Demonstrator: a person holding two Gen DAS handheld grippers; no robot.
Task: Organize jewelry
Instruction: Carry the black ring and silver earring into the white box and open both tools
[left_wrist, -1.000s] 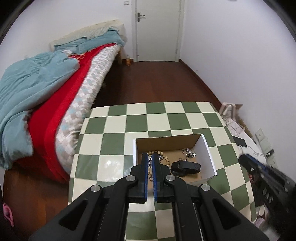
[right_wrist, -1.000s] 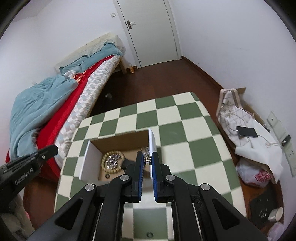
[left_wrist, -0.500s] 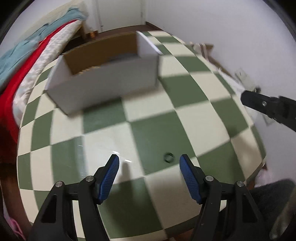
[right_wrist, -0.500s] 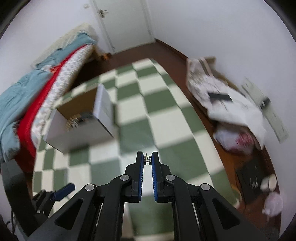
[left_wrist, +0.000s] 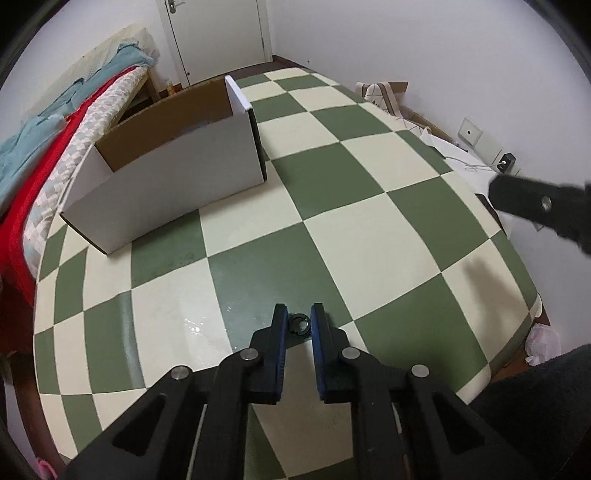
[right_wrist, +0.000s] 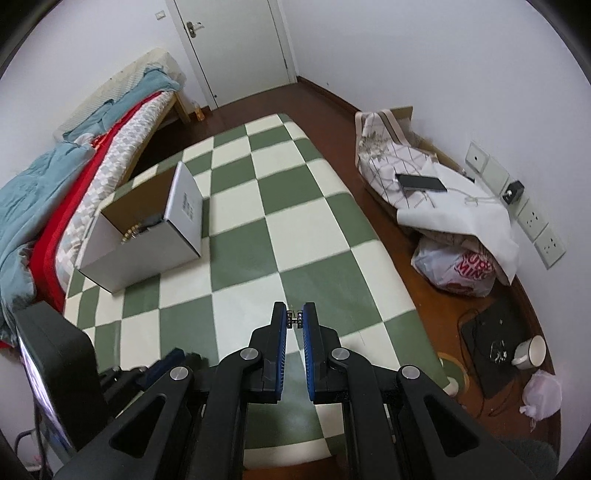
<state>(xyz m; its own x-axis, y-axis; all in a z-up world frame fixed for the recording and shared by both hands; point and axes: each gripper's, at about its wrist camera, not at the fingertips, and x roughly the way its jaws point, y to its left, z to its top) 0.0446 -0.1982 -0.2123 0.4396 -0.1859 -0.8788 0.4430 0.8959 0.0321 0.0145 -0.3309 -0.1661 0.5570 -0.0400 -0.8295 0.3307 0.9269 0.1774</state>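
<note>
Checkered green-and-cream table (left_wrist: 369, 236): fills most of both wrist views, glossy, with a wet-looking sheen near the front edge.

Bed (right_wrist: 55, 184), left of the table: covered in red, blue and patterned bedding. Closed white door (right_wrist: 236, 48) beyond, at the far wall.

Open cardboard box (left_wrist: 166, 177), white outside and brown inside: stands on the far left part of the table, close to the bed side. Seen from the right wrist, some beaded jewelry (right_wrist: 133, 230) inside near the front wall (details too small to tell).

Floor clutter to the right of the table: white cloth (right_wrist: 454, 206) with a dark phone (right_wrist: 421, 182) on top, a plastic bag (right_wrist: 454, 266), a cup (right_wrist: 530, 350).

Left gripper (left_wrist: 298, 325): low over the near part of the table, jaws narrowed around a small dark ring (left_wrist: 298, 324). Ring sits between the blue pads (left_wrist: 280, 332), just beside both; firm contact cannot be told. Ring lies on a green square, well apart from the box.

Right gripper (right_wrist: 294, 319): above the near right part of the table, jaws almost together, pinching a tiny metallic stud-like piece (right_wrist: 294, 319) between the tips. Also visible at the right edge of the left wrist view as a dark blurred shape (left_wrist: 539, 206).
</note>
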